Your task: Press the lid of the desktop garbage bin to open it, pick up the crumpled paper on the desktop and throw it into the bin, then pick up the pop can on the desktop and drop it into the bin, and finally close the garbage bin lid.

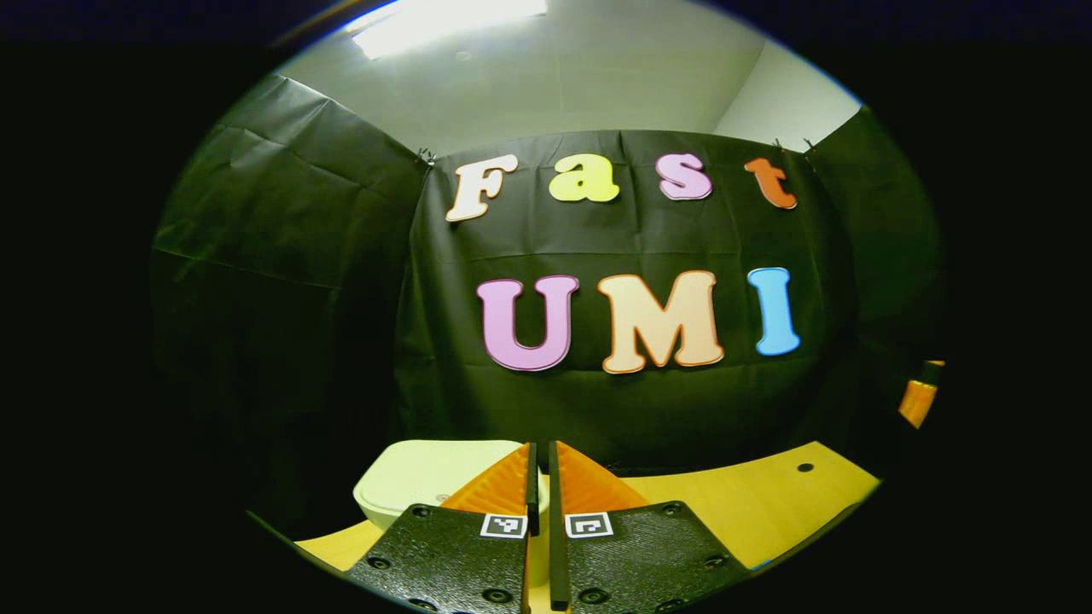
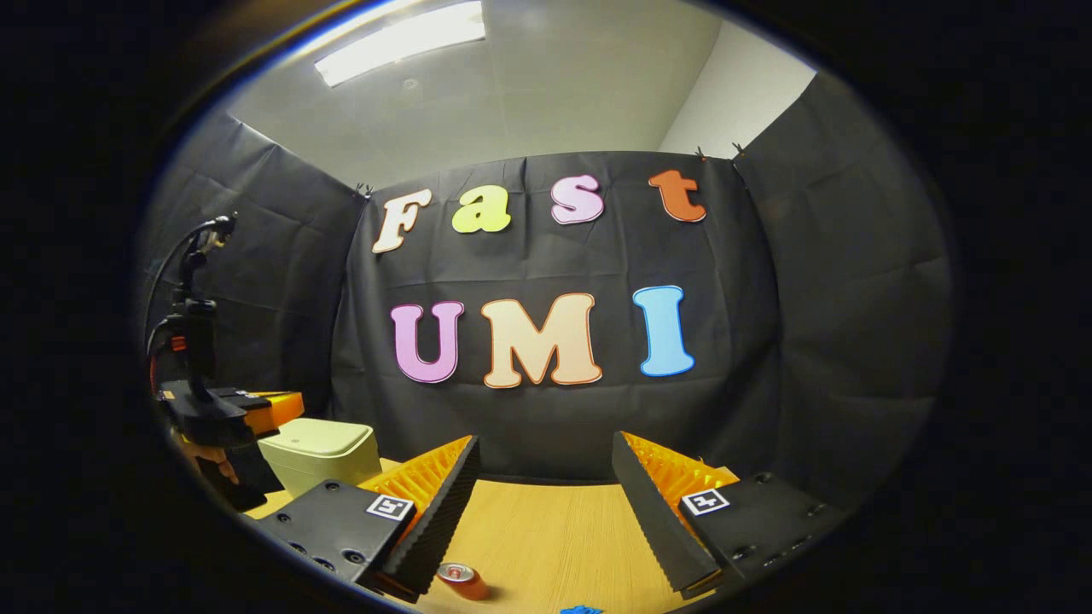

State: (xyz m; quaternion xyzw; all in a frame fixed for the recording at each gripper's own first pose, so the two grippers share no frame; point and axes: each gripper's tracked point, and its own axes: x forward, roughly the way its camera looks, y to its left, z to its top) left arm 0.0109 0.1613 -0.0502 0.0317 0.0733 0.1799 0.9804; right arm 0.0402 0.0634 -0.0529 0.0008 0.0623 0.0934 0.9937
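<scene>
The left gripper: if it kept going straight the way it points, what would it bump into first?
Probably the bin: the left gripper, fingers shut, points just over its closed lid. Depth is unclear; it might skim past toward the booth's wall.

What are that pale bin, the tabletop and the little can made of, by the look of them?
The bin looks like smooth matte plastic: an even pale cream with rounded, moulded corners, lid down. The tabletop seems to be wood or a wood-look laminate, with fine straight grain lines and a dull finish. The can is probably thin metal, with a silvery rim and red side, though it is small here.
</scene>
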